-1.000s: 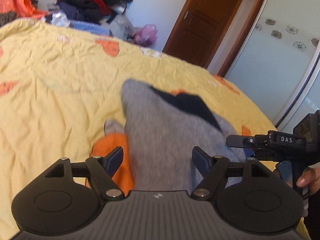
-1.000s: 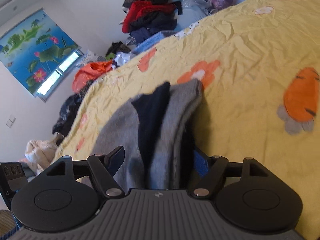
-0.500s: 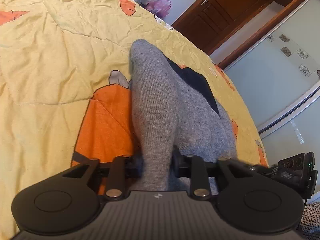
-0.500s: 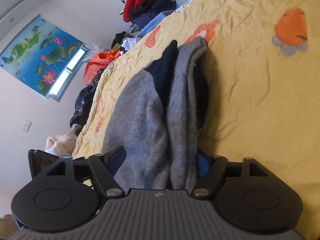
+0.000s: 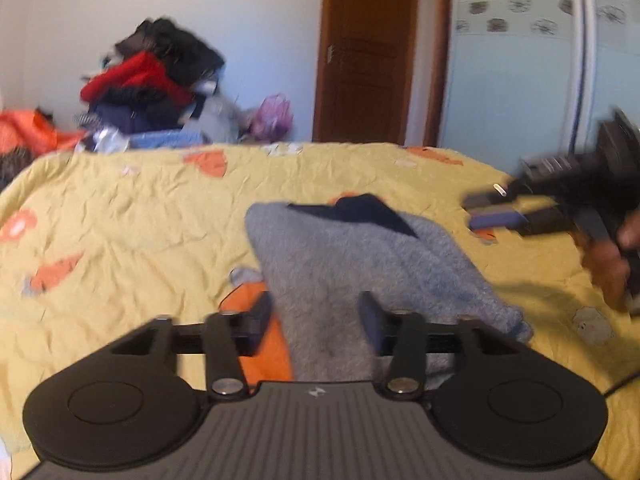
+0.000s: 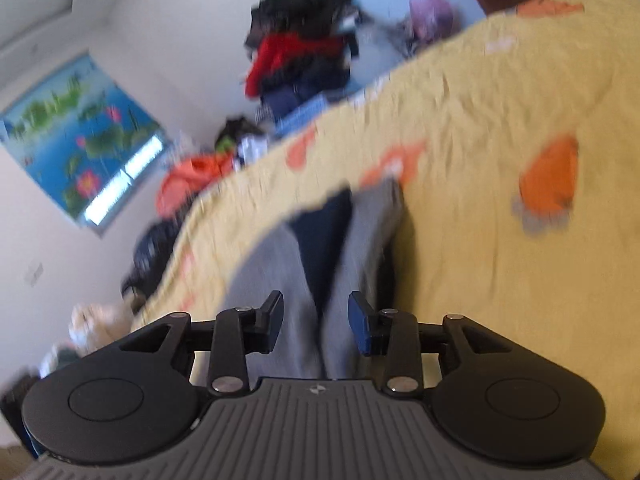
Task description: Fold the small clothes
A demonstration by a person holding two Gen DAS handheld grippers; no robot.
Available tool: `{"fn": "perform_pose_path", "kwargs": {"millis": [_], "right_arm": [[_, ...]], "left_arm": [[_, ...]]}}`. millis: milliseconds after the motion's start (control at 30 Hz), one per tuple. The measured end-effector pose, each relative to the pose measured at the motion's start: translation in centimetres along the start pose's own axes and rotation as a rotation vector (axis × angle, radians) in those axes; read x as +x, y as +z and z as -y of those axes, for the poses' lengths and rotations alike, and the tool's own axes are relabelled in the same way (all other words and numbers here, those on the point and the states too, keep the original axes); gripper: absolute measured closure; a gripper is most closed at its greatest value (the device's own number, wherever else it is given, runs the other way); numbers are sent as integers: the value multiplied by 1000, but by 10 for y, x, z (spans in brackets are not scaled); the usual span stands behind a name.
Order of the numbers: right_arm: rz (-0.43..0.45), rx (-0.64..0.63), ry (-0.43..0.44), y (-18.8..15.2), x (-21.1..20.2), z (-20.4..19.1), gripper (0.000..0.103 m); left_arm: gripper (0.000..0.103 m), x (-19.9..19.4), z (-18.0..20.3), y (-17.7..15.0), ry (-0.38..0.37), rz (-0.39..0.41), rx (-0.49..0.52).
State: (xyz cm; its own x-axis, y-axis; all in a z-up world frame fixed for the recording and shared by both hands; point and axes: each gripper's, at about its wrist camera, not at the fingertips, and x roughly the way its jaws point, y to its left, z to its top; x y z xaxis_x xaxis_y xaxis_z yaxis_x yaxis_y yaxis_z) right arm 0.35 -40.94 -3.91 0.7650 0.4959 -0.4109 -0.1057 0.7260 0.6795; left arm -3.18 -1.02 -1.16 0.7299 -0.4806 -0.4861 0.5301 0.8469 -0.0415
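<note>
A grey knitted garment [image 5: 360,256] with a dark navy part [image 5: 360,210] lies folded lengthwise on the yellow bedcover [image 5: 120,220]. My left gripper [image 5: 316,316] hovers over its near end. The jaws are opening, and the pads stand clear of the cloth that shows between them. In the right wrist view the same garment [image 6: 368,232] runs away from my right gripper [image 6: 316,320], whose jaws are closing. The left wrist view shows that gripper [image 5: 486,210] in a hand [image 5: 612,272] above the bed to the right of the garment, with nothing in it.
A pile of red and dark clothes [image 5: 152,80] is heaped beyond the bed's far edge, with an orange garment [image 5: 24,132] at the left. A wooden door [image 5: 364,52] and a pale wardrobe front [image 5: 520,80] stand behind. A picture blind [image 6: 80,152] covers the window.
Half a second ago my left gripper was shut on the garment's near end; it has let go, lifted and rolled level. My right gripper's jaws have narrowed and it has drawn back from the cloth.
</note>
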Motion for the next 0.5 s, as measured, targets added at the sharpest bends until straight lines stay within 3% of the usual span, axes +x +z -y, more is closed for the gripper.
{"fn": "perform_pose_path", "kwargs": {"millis": [67, 200, 233, 300, 367, 433, 500], "right_arm": [[-34, -9, 24, 21, 19, -7, 59], [-135, -81, -50, 43, 69, -23, 58], [-149, -104, -90, 46, 80, -24, 53], [-186, -110, -155, 49, 101, -19, 48], [-240, -112, -178, 44, 116, -15, 47], [-234, -134, -163, 37, 117, -19, 46], [-235, -132, -120, 35, 119, -21, 72]], "left_arm": [[42, 8, 9, -2, -37, 11, 6], [42, 29, 21, -14, -83, -41, -7], [42, 35, 24, -19, -92, -67, -12], [42, 42, 24, -28, -101, -101, -14], [43, 41, 24, -35, -107, -101, 10], [43, 40, 22, -39, -117, -101, 12], [42, 42, 18, -39, -132, -103, -13]]}}
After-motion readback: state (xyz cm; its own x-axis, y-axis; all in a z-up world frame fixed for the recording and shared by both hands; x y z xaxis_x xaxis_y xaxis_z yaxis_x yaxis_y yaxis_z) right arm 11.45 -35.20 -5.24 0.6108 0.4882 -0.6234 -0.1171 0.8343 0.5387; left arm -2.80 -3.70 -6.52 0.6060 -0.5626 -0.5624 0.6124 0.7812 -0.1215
